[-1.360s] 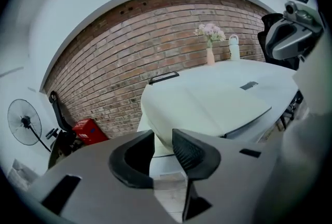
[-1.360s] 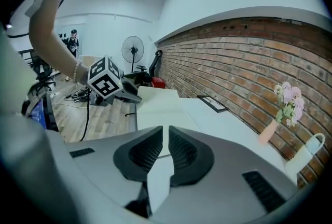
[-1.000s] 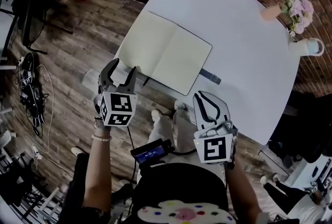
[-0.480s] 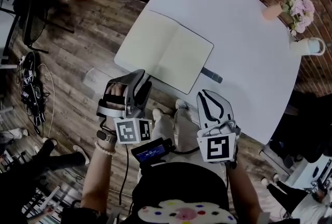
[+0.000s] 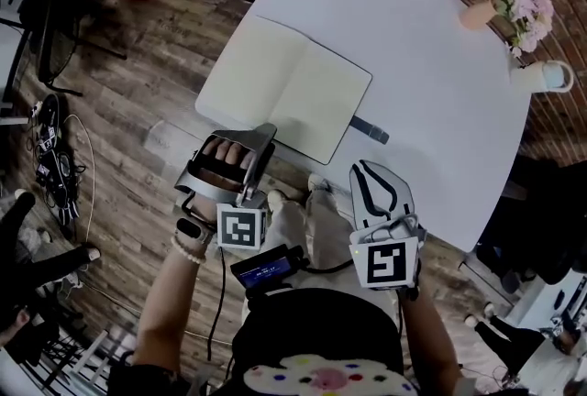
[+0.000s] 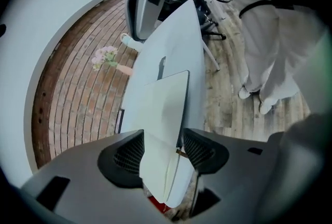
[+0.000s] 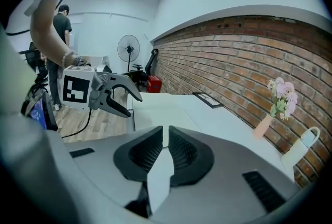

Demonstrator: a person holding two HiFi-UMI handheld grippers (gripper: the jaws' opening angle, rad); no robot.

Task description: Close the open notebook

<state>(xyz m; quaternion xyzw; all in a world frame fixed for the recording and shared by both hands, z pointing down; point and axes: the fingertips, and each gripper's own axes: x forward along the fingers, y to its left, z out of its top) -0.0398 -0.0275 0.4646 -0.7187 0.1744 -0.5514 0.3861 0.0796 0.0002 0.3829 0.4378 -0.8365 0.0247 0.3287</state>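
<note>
Open notebook (image 5: 284, 92) flat on table (image 5: 440, 110), upper middle of the head view. Spine running steeply down the frame, its near end just above left gripper (image 5: 260, 139). Jaws there spread wide and lying on their side, pads clear of the paper, notebook's near edge framed in the gap in the left gripper view. Right gripper (image 5: 365, 170) just below the notebook's lower right corner, nearly closed, empty. Left nearer, so probably the one to lift a page.

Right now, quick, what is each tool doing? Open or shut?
Left tool: wide open, holding nothing, pointed at the open notebook.
Right tool: shut, holding nothing.
</note>
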